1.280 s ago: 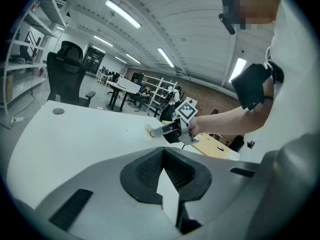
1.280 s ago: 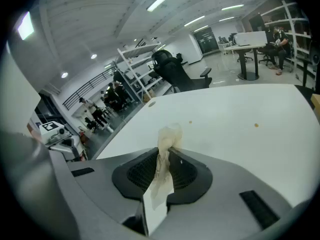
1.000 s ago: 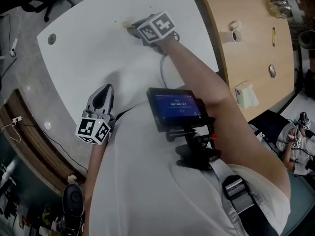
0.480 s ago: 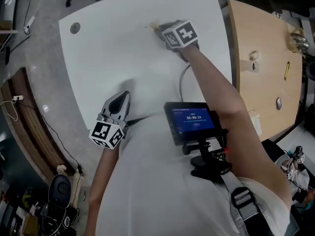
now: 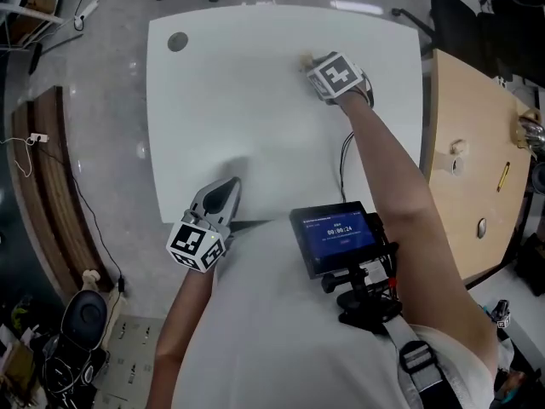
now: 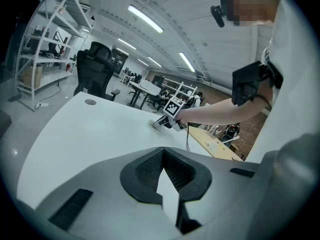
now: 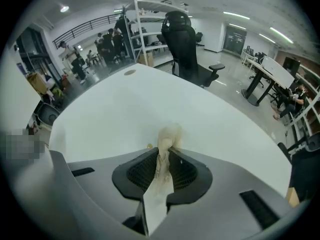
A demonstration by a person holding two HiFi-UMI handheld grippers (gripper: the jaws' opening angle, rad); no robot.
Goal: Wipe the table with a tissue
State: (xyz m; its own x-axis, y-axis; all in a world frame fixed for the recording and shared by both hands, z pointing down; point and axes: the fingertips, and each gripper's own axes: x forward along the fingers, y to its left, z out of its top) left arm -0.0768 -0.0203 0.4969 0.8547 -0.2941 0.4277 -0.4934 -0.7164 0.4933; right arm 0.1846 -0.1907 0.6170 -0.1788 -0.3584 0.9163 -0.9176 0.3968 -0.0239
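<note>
A crumpled beige tissue [image 7: 169, 133] is pinched in my right gripper [image 7: 162, 155], which is shut on it and presses it onto the white table [image 7: 115, 109]. In the head view the right gripper [image 5: 313, 63] lies at the table's far middle, arm stretched out, with the tissue [image 5: 304, 58] poking out at its tip. My left gripper [image 5: 224, 187] rests over the near edge of the table, shut with nothing in it. From the left gripper view [image 6: 162, 154] I see the right gripper [image 6: 161, 123] and tissue [image 6: 153, 124] far across the table.
A round grommet [image 5: 177, 41] sits at the white table's far left corner. A wooden table [image 5: 473, 152] with small objects stands to the right. A black office chair [image 7: 182, 39] is beyond the far edge. A small yellowish speck [image 7: 149, 145] lies by the tissue.
The head view has swung, so the table sits further right in frame. The right gripper stays shut on the tissue at the far middle; the left gripper stays at the near edge.
</note>
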